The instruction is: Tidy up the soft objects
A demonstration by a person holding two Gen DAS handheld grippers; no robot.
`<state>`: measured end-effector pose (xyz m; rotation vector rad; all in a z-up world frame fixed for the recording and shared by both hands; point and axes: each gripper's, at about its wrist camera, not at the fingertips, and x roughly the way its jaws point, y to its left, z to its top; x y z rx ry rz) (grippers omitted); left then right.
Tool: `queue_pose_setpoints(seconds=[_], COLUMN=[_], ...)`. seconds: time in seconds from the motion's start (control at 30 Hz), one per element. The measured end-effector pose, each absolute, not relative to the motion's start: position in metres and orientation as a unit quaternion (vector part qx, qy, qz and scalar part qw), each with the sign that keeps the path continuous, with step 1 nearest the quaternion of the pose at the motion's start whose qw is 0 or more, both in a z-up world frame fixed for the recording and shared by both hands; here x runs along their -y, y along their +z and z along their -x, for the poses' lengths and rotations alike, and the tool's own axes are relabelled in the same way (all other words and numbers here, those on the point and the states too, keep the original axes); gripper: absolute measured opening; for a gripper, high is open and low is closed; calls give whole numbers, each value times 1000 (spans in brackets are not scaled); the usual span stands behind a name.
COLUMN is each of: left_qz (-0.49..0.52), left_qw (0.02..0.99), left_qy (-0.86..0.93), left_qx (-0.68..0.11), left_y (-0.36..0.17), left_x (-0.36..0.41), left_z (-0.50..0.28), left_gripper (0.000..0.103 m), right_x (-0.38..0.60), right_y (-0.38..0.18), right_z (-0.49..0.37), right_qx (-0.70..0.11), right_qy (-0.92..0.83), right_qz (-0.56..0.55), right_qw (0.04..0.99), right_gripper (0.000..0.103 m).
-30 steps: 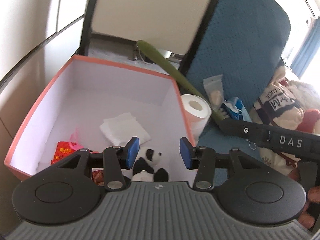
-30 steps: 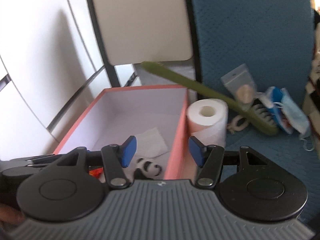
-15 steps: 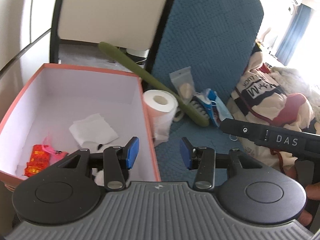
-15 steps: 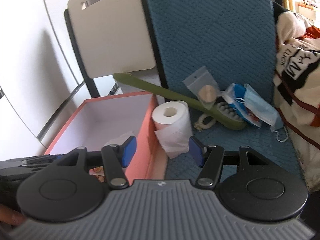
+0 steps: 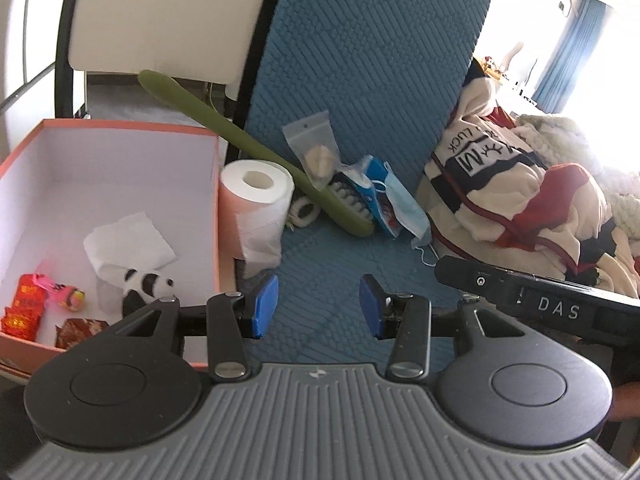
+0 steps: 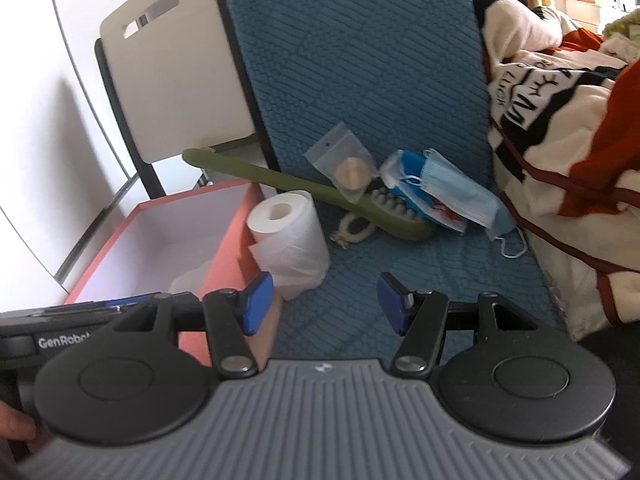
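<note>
Nearest, the left tongs (image 5: 319, 306) and right tongs (image 6: 325, 304) both stand released with nothing between their blue pads, hovering over the blue quilted mat (image 5: 340, 272). Just left, the pink box (image 5: 218, 216) holds a panda plush (image 5: 148, 284) and folded tissue (image 5: 128, 244). A toilet roll (image 6: 290, 236) stands touching the box's outer wall. Farther back lie a green brush (image 6: 320, 196), face mask (image 6: 460, 196) and small bag (image 6: 346, 168).

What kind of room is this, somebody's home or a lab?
Most likely a lived-in home room, perhaps a bedroom: a blue quilted mat, a heap of printed blankets, a curtained window and a toilet roll beside a pink box.
</note>
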<state>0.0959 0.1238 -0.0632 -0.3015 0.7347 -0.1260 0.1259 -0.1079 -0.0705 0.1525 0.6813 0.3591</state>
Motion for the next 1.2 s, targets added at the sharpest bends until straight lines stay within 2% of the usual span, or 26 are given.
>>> queue_pose_setpoints(seconds=[0.7, 1.2], left_qz=[144, 146], left_qw=[909, 907], left_qy=[-41, -58], left_qx=[-390, -392], left_y=[-71, -72], left_x=[-55, -66], left_z=[-114, -166], left_gripper=[51, 51], right_x=[164, 154], right_y=[-123, -144], right_z=[-147, -191], right_qx=[-328, -362], right_qy=[174, 185], right_qz=[-152, -228], right_qw=[916, 885], right_gripper=[61, 63])
